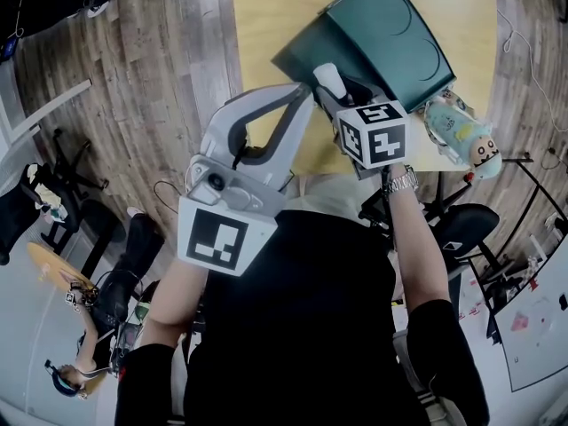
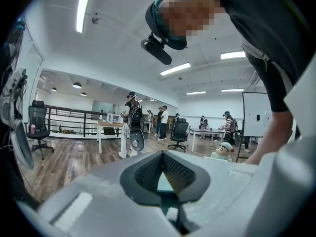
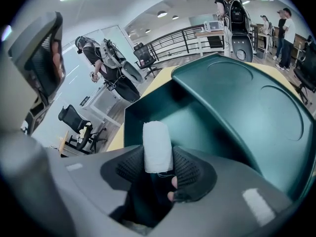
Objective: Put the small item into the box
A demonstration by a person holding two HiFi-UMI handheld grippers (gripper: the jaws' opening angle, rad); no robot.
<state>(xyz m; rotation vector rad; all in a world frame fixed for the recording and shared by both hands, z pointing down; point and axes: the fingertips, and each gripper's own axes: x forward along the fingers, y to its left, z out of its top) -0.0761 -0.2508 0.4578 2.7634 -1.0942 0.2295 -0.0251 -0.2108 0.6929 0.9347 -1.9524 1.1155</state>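
Right gripper (image 3: 159,171): jaws clamped on the white roll (image 3: 157,144), held at the mouth of the open green box (image 3: 232,117). Left gripper (image 2: 163,172): jaws together, empty. Roll not yet inside; release outstanding.

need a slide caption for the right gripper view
Right gripper holds a white roll at the open green box.

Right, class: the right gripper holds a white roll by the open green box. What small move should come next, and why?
Probably ease the right gripper forward and down over the box's hollow: the white roll is clamped between its jaws, and the box stands open just ahead of it.
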